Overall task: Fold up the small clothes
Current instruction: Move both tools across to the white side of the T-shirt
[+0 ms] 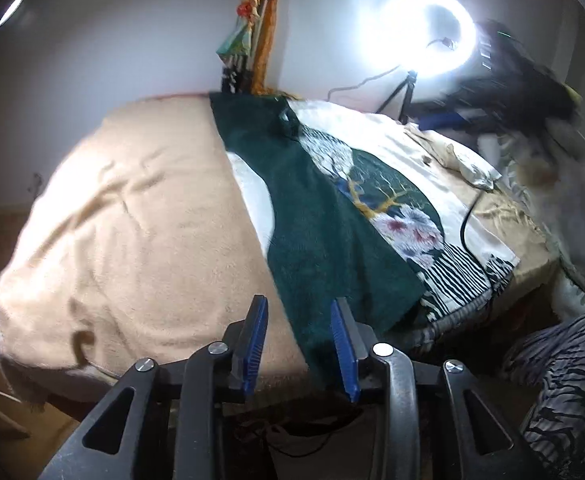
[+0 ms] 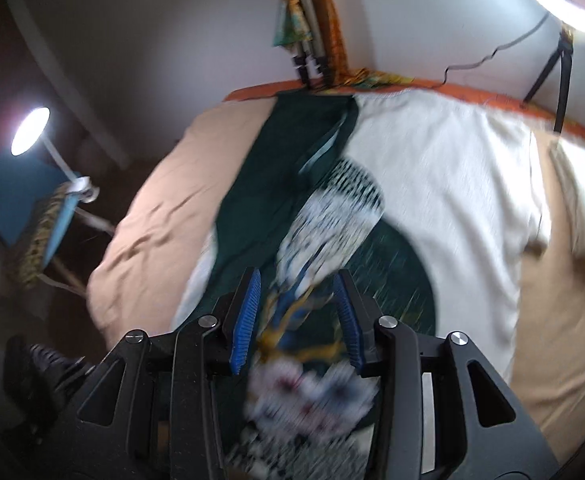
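Left claw (image 1: pixel 299 340) agape | lamp (image 2: pixel 30 130) right view only

Blanket (image 1: pixel 124 216): we find it spread over the table, left part bare. Towel (image 1: pixel 316 232): on the blanket, running from the far edge to the near edge, overlapping the printed cloth (image 1: pixel 396 200) to its right. Ring light (image 1: pixel 416 36): behind the table's far right corner, on a tripod (image 1: pixel 402 92). Left gripper (image 1: pixel 299 344): before the near edge, its right finger over the towel's near end. Right gripper (image 2: pixel 297 316): above the printed cloth.
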